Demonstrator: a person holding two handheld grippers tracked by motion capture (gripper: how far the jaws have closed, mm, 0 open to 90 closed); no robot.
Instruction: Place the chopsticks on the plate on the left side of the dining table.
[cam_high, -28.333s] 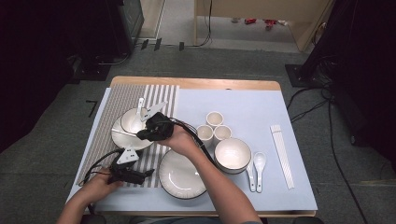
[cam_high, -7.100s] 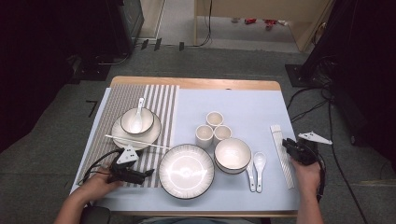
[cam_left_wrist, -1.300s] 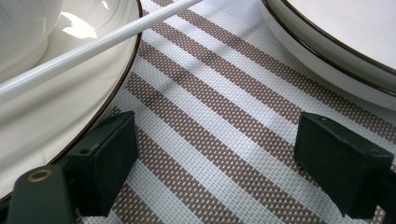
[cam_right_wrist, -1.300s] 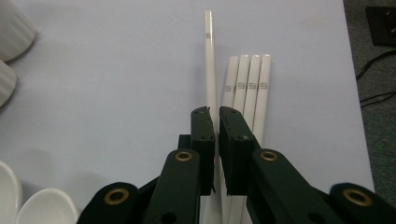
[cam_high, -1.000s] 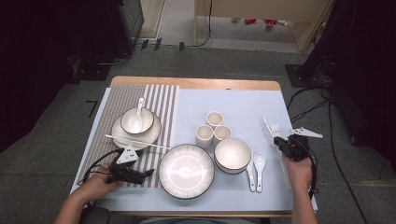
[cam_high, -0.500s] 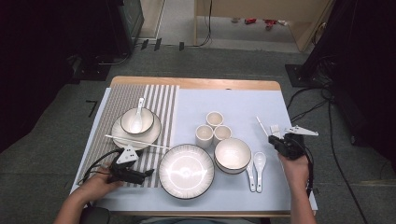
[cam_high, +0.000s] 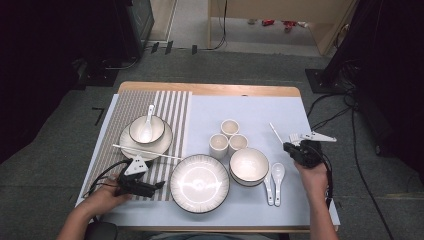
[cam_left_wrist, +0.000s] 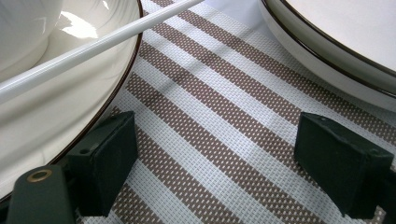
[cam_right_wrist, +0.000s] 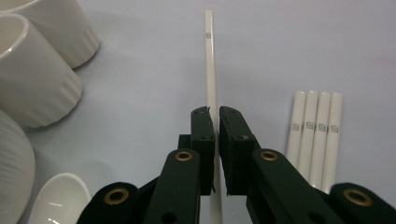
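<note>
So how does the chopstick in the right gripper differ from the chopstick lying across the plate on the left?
The chopstick in the right gripper is clamped and lifted above the blue cloth; the chopstick on the plate lies loose, resting across the plate rim over the striped mat. The first points away towards the far edge, the second lies crosswise. Both are white and slim.

Glossy white ceramic-looking chopstick (cam_right_wrist: 210, 70), smooth glazed cups (cam_right_wrist: 32, 70), matt woven striped placemat (cam_left_wrist: 224, 140), matt black jaws
</note>
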